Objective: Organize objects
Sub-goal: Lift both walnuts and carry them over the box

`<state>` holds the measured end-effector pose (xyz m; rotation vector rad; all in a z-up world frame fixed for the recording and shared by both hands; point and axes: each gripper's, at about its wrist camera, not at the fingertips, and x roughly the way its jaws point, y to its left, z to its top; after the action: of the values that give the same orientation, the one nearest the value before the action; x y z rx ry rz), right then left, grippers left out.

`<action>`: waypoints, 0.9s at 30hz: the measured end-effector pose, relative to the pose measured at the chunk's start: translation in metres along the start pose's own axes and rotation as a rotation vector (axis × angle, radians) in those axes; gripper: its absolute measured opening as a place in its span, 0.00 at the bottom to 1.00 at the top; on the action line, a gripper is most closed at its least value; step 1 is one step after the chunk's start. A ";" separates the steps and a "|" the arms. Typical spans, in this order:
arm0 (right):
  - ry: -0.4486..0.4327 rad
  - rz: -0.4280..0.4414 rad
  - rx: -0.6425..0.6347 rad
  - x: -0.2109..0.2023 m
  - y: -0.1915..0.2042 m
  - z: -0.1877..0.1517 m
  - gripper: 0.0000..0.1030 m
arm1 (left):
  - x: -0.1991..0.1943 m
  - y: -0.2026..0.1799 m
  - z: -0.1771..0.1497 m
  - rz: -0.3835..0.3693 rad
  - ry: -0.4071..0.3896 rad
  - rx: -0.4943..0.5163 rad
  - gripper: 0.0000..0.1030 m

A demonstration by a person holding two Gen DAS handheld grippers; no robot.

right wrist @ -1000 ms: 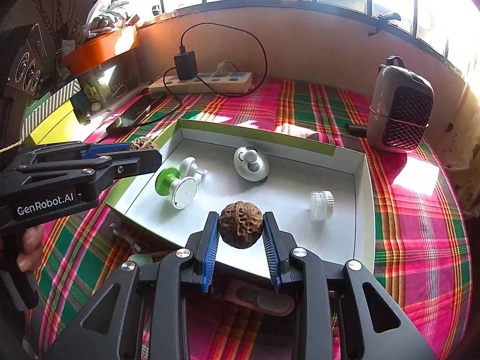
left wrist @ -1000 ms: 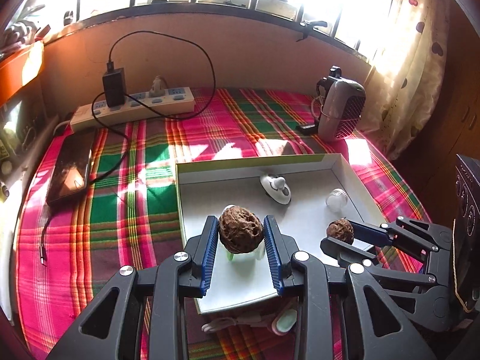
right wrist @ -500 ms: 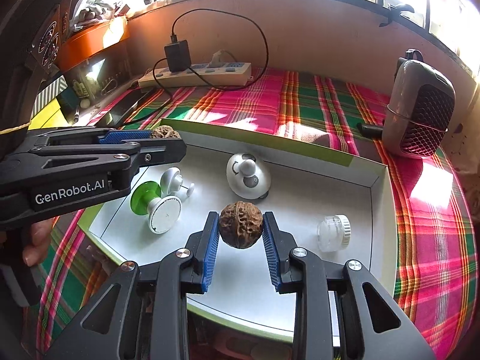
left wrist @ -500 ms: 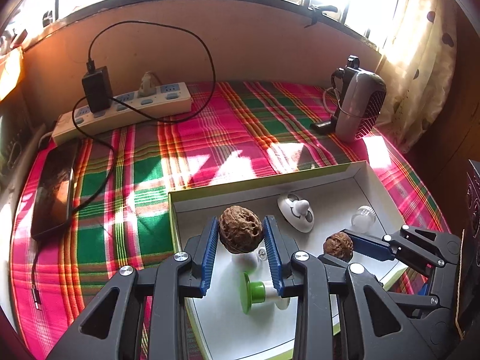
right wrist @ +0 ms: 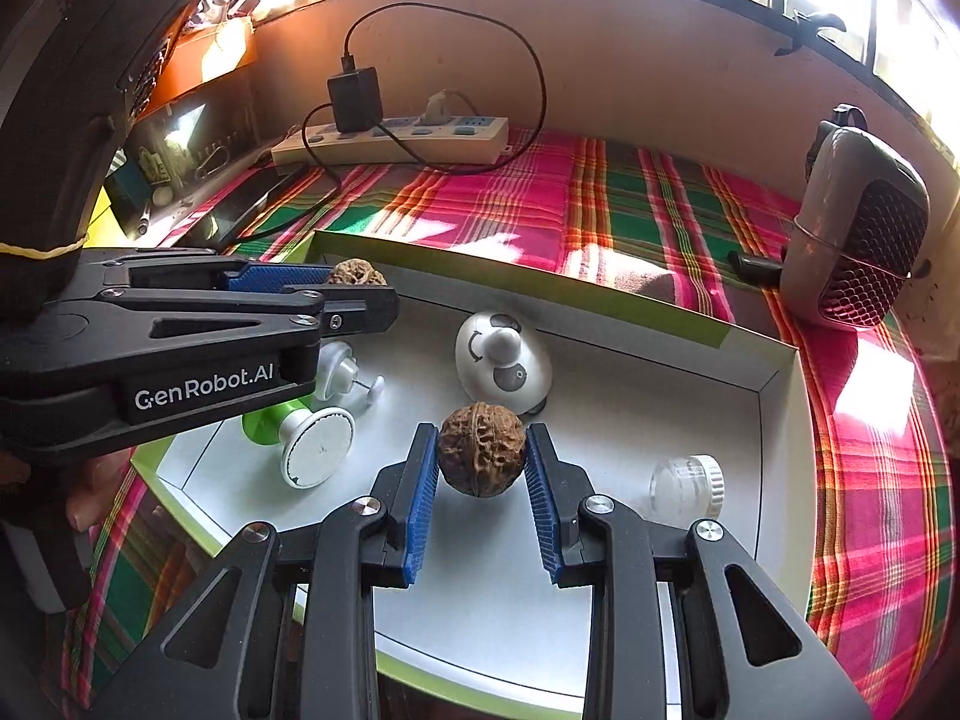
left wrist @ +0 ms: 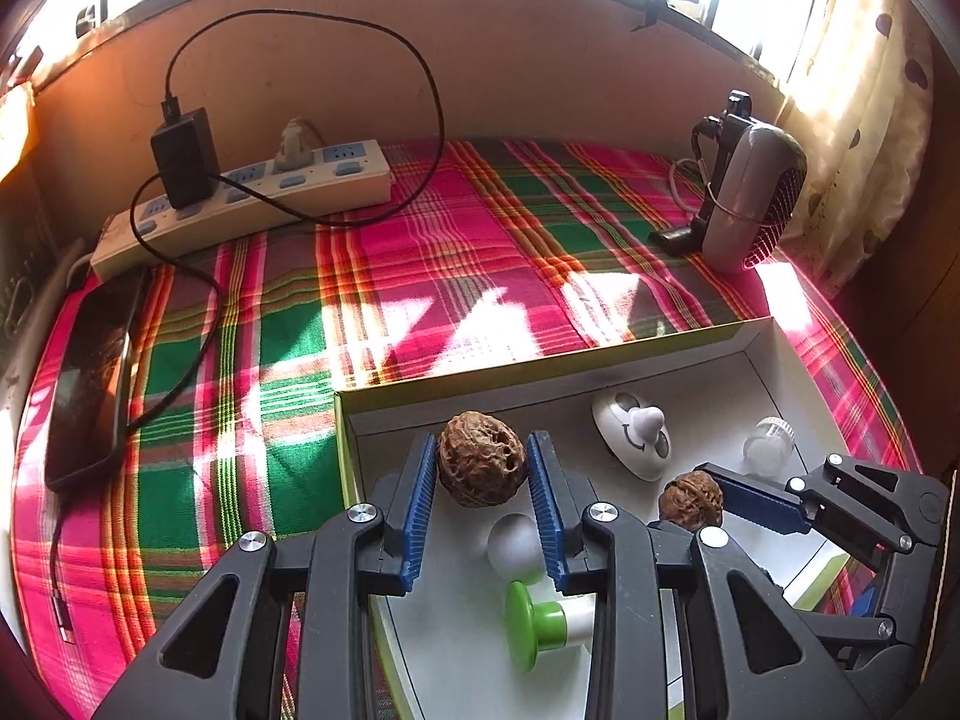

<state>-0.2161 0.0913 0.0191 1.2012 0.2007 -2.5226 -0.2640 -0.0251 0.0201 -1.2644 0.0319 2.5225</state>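
My left gripper (left wrist: 480, 471) is shut on a brown walnut (left wrist: 480, 465), held above the far left corner of a shallow white box with a green rim (left wrist: 420, 387). My right gripper (right wrist: 480, 462) is shut on a second walnut (right wrist: 482, 456), held over the middle of the same box (right wrist: 780, 372). Each gripper shows in the other's view, the right gripper (left wrist: 696, 495) and the left gripper (right wrist: 354, 282). In the box lie a white dome toy (right wrist: 501, 360), a green and white spool (right wrist: 300, 438), a small white knob piece (right wrist: 339, 369) and a clear cap (right wrist: 687, 483).
The box sits on a pink and green plaid cloth (left wrist: 492, 240). A power strip with a black charger (left wrist: 240, 192) lies at the back, a phone (left wrist: 90, 372) at the left, a small grey heater (left wrist: 750, 198) at the back right. A curtain hangs at the right.
Both grippers have moved forward over the box with their walnuts still held; the box and its contents now sit lower and closer in both views.
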 end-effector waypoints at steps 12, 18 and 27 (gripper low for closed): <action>0.007 -0.009 -0.002 0.006 0.000 0.001 0.30 | 0.005 -0.005 0.000 0.003 0.010 0.028 0.28; 0.010 -0.013 -0.002 0.007 -0.001 0.001 0.30 | 0.007 -0.005 0.000 0.002 0.016 0.034 0.28; 0.010 -0.016 -0.004 0.007 0.000 0.001 0.30 | 0.007 -0.007 0.001 0.004 0.017 0.038 0.28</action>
<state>-0.2210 0.0892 0.0147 1.2162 0.2186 -2.5293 -0.2665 -0.0168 0.0160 -1.2717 0.0862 2.5028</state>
